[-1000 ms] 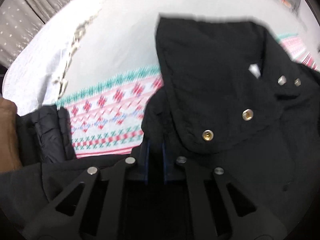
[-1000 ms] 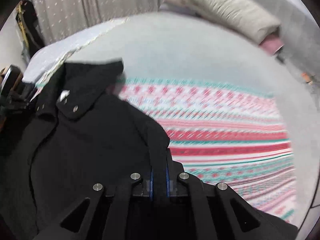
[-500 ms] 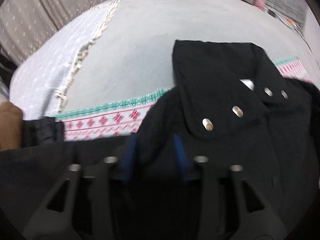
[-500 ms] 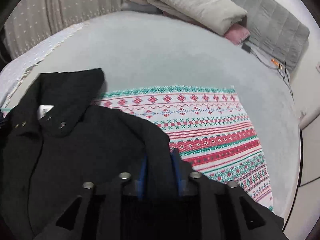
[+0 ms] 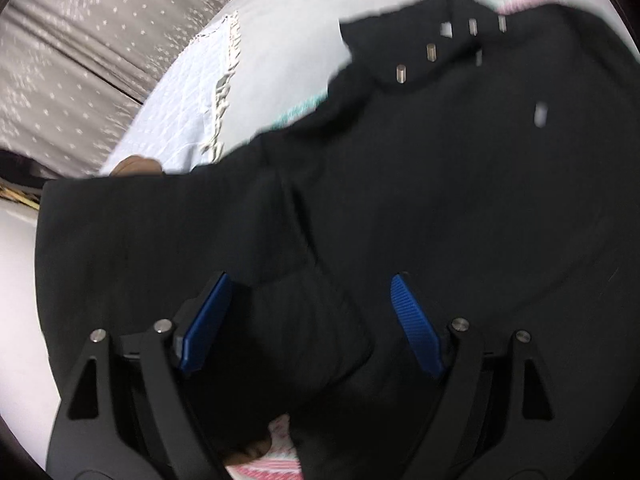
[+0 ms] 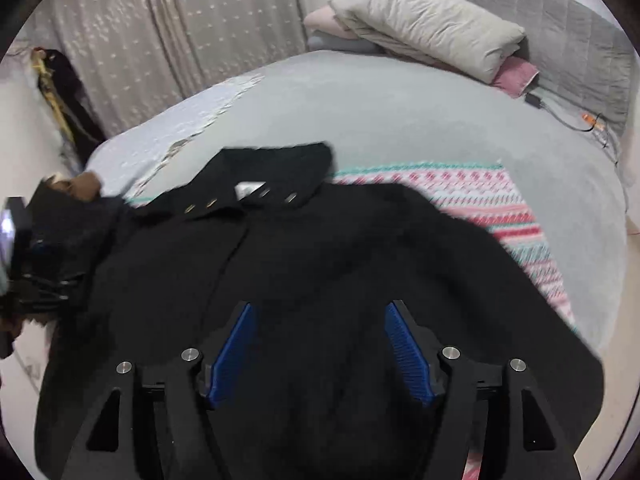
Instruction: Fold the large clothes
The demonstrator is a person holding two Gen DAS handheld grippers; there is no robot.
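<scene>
Black cloth fills both wrist views: the coat [image 6: 320, 248] lies spread on the bed [image 6: 360, 104], its snap-studded collar [image 6: 276, 176] toward the bed's far edge, over a striped red, pink and green blanket [image 6: 516, 216]. The left gripper [image 5: 308, 312] tilts steeply down above it, jaws just opened wide; a fold of the coat rises between the blue pads [image 5: 416, 324], unpressed. The right gripper [image 6: 320, 348] has likewise just opened, gripping nothing. A pillow [image 6: 432, 28] sits at the headboard.
</scene>
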